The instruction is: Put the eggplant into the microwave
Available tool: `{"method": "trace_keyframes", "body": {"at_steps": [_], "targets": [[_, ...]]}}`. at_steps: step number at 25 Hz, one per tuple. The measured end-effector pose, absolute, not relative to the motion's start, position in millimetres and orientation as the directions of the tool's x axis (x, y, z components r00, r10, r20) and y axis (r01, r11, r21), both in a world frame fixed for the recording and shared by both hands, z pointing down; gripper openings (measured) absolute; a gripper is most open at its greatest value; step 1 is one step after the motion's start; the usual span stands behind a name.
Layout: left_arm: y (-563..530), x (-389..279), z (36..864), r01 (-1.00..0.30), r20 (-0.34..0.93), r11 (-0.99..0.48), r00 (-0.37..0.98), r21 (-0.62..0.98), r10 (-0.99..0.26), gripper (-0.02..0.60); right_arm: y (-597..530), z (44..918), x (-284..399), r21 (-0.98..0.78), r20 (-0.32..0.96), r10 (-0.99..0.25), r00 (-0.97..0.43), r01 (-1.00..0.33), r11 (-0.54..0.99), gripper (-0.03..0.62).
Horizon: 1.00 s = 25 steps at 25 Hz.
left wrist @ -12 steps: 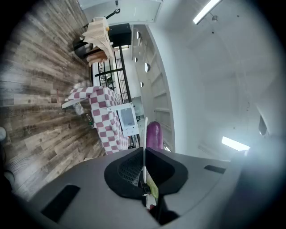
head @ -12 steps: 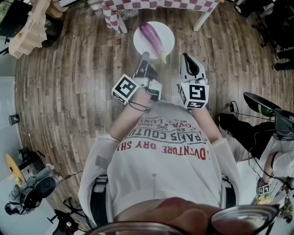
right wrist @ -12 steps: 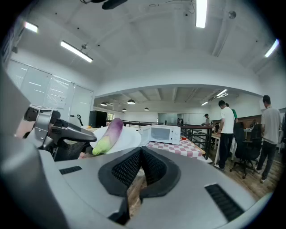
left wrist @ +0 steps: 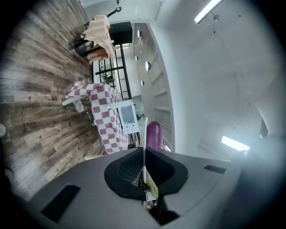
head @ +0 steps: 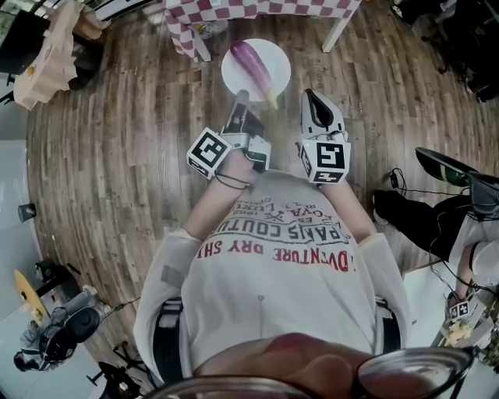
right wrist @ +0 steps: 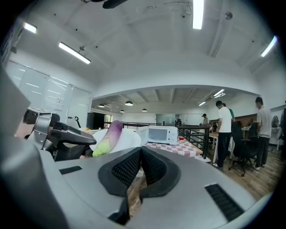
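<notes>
A purple eggplant (head: 253, 62) with a green stem end lies on a white plate (head: 274, 72). My left gripper (head: 240, 100) is shut on the plate's near rim and holds it level above the wooden floor. In the left gripper view the plate (left wrist: 145, 132) shows edge-on between the closed pads, with the eggplant (left wrist: 154, 134) beyond it. My right gripper (head: 312, 97) is beside the plate on the right, shut and holding nothing. A white microwave (right wrist: 161, 134) with its door closed stands ahead on a red-checked table (right wrist: 181, 148). The eggplant (right wrist: 109, 136) and plate (right wrist: 130, 137) are left of the microwave.
The checked table (head: 257, 8) is just beyond the plate, its white legs (head: 337, 31) at either side. Two people (right wrist: 223, 129) and an office chair (right wrist: 243, 147) are to the right. Cables and dark gear (head: 437, 203) lie on the floor at right.
The plate and both grippers sit slightly higher and further left in the head view, closer to the table. Both grips are unchanged.
</notes>
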<state>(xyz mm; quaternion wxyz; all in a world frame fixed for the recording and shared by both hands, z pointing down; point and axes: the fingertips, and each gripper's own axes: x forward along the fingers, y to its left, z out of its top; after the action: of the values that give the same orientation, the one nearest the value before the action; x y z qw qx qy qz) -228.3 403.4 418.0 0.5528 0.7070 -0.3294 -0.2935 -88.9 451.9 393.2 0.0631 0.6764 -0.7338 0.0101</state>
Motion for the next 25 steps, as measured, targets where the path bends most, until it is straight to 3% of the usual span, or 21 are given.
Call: {"method": "trace_keyframes", "body": {"at_steps": [17, 25], "targets": [[396.9, -205.7, 433.5, -0.17, 0.007, -0.124, 0.614, 0.977, -0.789, 0.035, 441.0, 424.1, -58.0, -0.028, 0.159, -0.984, -0.077, -0.997, 0.074, 0.026], [342.0, -192.1, 454.2, -0.189, 0.036, -0.103, 0.617, 0.977, -0.786, 0.035, 384.2, 449.5, -45.2, -0.044, 0.188, -0.978, -0.089, -0.996, 0.082, 0.026]]}}
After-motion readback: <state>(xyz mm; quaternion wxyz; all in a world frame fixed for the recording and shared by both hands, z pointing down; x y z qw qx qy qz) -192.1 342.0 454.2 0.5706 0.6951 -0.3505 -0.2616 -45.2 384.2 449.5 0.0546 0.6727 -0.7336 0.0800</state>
